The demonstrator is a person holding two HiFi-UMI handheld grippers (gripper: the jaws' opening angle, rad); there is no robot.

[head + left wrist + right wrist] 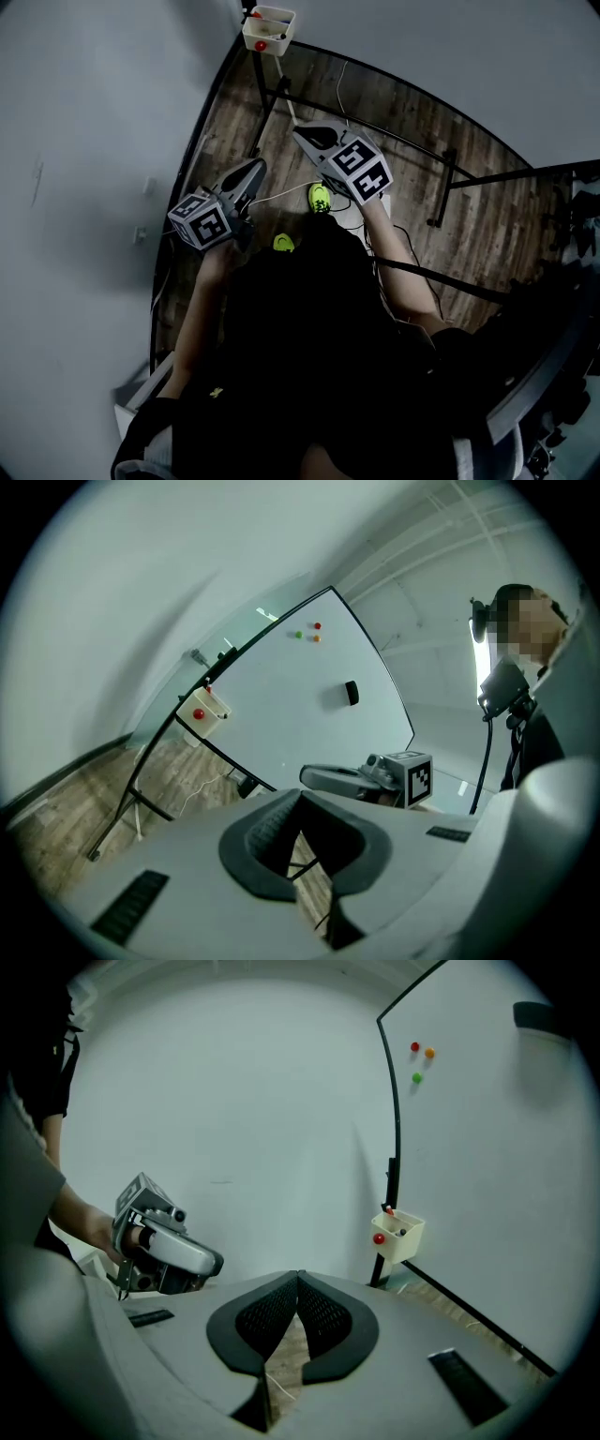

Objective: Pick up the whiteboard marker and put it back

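No whiteboard marker shows clearly; neither gripper holds anything. A small white holder box (pixel 269 27) hangs at the whiteboard's corner, with a red knob and small dark items in it (pixel 398 1231). My left gripper (pixel 254 169) is held over the wooden floor, its pads (pixel 272 829) meeting at the tip, shut and empty. My right gripper (pixel 303 134) is beside it, nearer the box, and tilts slightly down. Its jaws (pixel 298 1281) are shut with nothing between them. Each gripper shows in the other's view: the right gripper (pixel 339 778) and the left gripper (pixel 173 1258).
The whiteboard (pixel 291 705) stands on a black metal frame (pixel 267 94) and bears a black eraser (pixel 352 693) and three coloured magnets (pixel 418 1059). White cables (pixel 281 195) lie on the wooden floor. A grey wall (pixel 84 141) is on the left. A person (pixel 530 696) stands at right.
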